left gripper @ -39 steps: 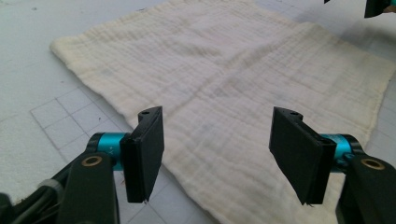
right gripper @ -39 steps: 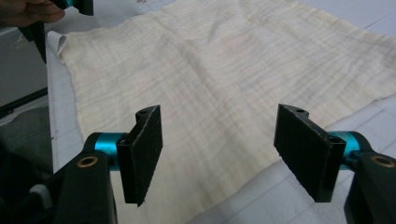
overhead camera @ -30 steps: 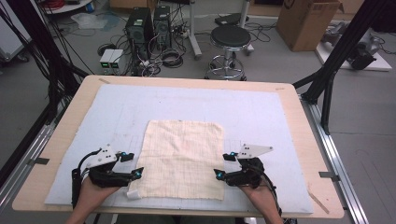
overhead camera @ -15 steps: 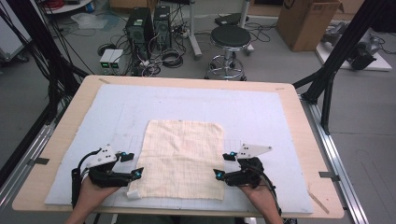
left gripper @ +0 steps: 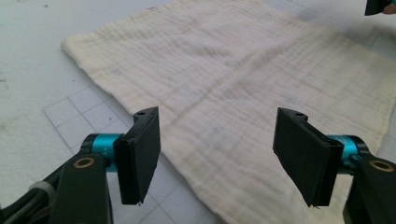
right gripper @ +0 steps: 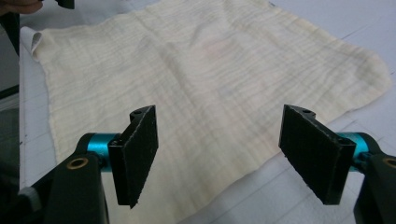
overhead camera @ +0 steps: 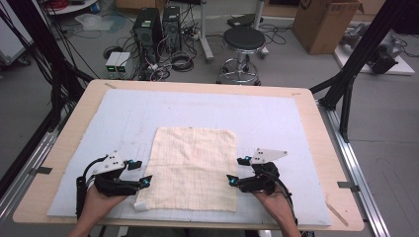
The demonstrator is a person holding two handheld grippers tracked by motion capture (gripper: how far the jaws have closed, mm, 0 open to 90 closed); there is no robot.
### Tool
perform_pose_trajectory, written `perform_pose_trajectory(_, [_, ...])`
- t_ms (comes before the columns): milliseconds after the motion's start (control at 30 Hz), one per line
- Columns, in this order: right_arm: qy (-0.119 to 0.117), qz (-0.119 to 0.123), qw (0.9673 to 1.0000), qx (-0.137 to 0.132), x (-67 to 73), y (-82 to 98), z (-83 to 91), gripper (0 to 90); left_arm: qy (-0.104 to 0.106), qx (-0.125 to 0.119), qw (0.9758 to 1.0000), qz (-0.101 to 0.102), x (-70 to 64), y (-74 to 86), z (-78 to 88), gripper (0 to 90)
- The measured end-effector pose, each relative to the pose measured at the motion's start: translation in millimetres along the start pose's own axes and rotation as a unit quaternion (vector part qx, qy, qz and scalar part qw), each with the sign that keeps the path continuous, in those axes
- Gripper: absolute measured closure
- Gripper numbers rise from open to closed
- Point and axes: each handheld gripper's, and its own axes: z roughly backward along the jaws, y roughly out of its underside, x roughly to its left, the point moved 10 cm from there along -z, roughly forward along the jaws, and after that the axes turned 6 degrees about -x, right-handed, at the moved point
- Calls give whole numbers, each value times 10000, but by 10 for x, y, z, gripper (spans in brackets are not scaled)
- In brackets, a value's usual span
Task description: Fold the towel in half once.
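Evenly Braced: Cloth Flat, Tongs Spread

High view: cream cloth (overhead camera: 193, 168) lies flat on the counter (overhead camera: 306, 98), left tongs (overhead camera: 141, 174) and right tongs (overhead camera: 236, 171) flanking its side edges, ready for a symmetrical grasp.

Left gripper view: jaws spread, pinching nothing.

Right gripper view: likewise.

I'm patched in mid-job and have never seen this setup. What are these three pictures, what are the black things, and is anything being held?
A person's two hands each hold a hand-held two-jaw gripper. The high view looks down on the table from the person's side: left gripper, right gripper. The other two pictures come from cameras riding on each gripper, looking along its own black jaws. A cream cloth lies flat on a pale blue mat, one near corner curled up. The grippers sit at the cloth's left and right edges, jaws open. Nothing is held.
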Motion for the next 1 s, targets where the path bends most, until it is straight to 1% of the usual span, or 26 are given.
perform_pose_trajectory(100, [35, -55, 10000, -40, -59, -25, 28, 272, 38, 42, 9999, 117, 20, -23, -9, 331])
perform_pose_trajectory(167, [51, -102, 9999, -40, -120, -43, 36, 247, 45, 71, 9997, 208, 62, -40, -21, 345])
perform_pose_trajectory(233, [94, -210, 9997, -55, -182, -75, 39, 241, -16, 55, 9997, 236, 125, -80, -35, 345])
perform_pose_trajectory(267, [108, -211, 9997, -92, -216, -99, 38, 241, -63, 46, 9997, 233, 166, -104, -42, 345])
perform_pose_trajectory(300, [119, -249, 9996, -83, -240, -116, 35, 241, -95, -7, 9996, 266, 203, -135, -53, 345])
perform_pose_trajectory(333, [134, -230, 9996, -81, -271, -135, 28, 240, -115, -46, 9994, 308, 243, -161, -64, 345])
perform_pose_trajectory(367, [134, -239, 9996, -68, -295, -155, 16, 226, -143, -26, 9994, 322, 282, -178, -79, 345])
perform_pose_trajectory(400, [79, -272, 9996, -28, -305, -170, 6, 220, -179, -16, 9993, 323, 315, -197, -101, 345])
perform_pose_trajectory(467, [94, -251, 9996, 41, -350, -203, -26, 222, -200, 13, 9994, 281, 367, -239, -141, 343])
perform_pose_trajectory(533, [139, -185, 9996, 129, -396, -236, -63, 232, -224, -37, 9993, 299, 409, -289, -176, 344])
perform_pose_trajectory(567, [159, -202, 9996, 152, -416, -259, -75, 238, -194, -7, 9993, 306, 424, -306, -198, 344])
perform_pose_trajectory(600, [184, -220, 9995, 130, -436, -286, -84, 240, -195, 25, 9993, 305, 435, -323, -221, 343])
perform_pose_trajectory(633, [188, -222, 9995, 116, -458, -312, -98, 240, -203, 58, 9995, 254, 451, -342, -240, 344])
perform_pose_trajectory(700, [189, -278, 9994, 104, -493, -363, -118, 240, -178, -6, 9994, 297, 466, -393, -275, 348])
perform_pose_trajectory(733, [211, -270, 9994, 100, -510, -388, -126, 242, -157, 6, 9993, 332, 474, -412, -292, 348])
perform_pose_trajectory(800, [241, -274, 9993, 69, -543, -440, -139, 254, -172, 37, 9993, 335, 504, -445, -315, 348])
perform_pose_trajectory(833, [269, -260, 9993, 41, -569, -461, -146, 254, -176, 26, 9992, 363, 517, -466, -326, 349])
perform_pose_trajectory(867, [272, -303, 9991, 67, -585, -472, -149, 254, -189, -8, 9991, 379, 535, -485, -333, 352])
perform_pose_trajectory(967, [277, -338, 9990, 58, -651, -507, -178, 255, -218, 13, 9987, 464, 603, -522, -354, 353])
perform_pose_trajectory(1000, [292, -356, 9989, 64, -674, -520, -187, 256, -237, -32, 9985, 500, 629, -539, -361, 353])
